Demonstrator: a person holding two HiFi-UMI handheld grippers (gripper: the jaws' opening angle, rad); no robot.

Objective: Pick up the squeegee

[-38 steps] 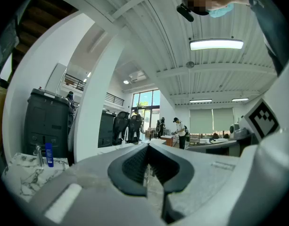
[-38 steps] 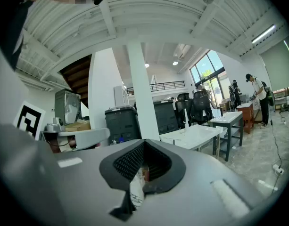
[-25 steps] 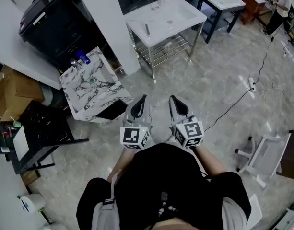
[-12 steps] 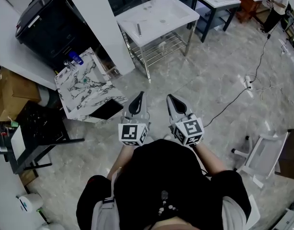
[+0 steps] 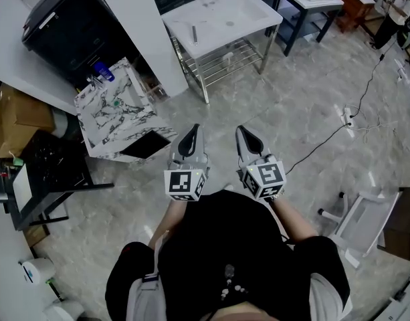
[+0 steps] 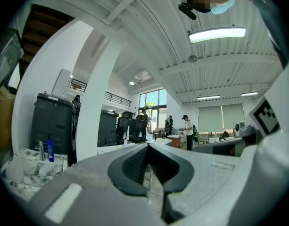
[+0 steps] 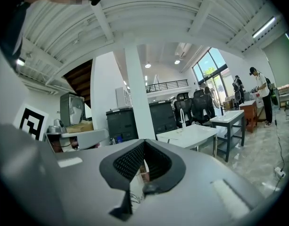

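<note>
I cannot make out a squeegee for certain. A slim grey object (image 5: 194, 33) lies on the white basin table (image 5: 248, 20) ahead, too small to identify. Both grippers are held side by side at waist height over the floor, pointing level toward that table. My left gripper (image 5: 191, 134) has its jaws closed together with nothing between them; in the left gripper view (image 6: 146, 147) the ribbed pads meet at the tip. My right gripper (image 5: 247, 136) looks the same, and its pads (image 7: 135, 161) come together in the right gripper view with nothing held.
A marble-patterned sink unit (image 5: 114, 112) with a blue bottle (image 5: 99, 71) stands left of my path beside a white pillar (image 5: 141, 25). A black cart (image 5: 44, 172) is further left. A cable (image 5: 338, 129) crosses the floor at right, near a white chair (image 5: 355, 223).
Both grippers have moved forward together over the floor, still closed. The marble unit and the white table have slid leftward in the head view.
</note>
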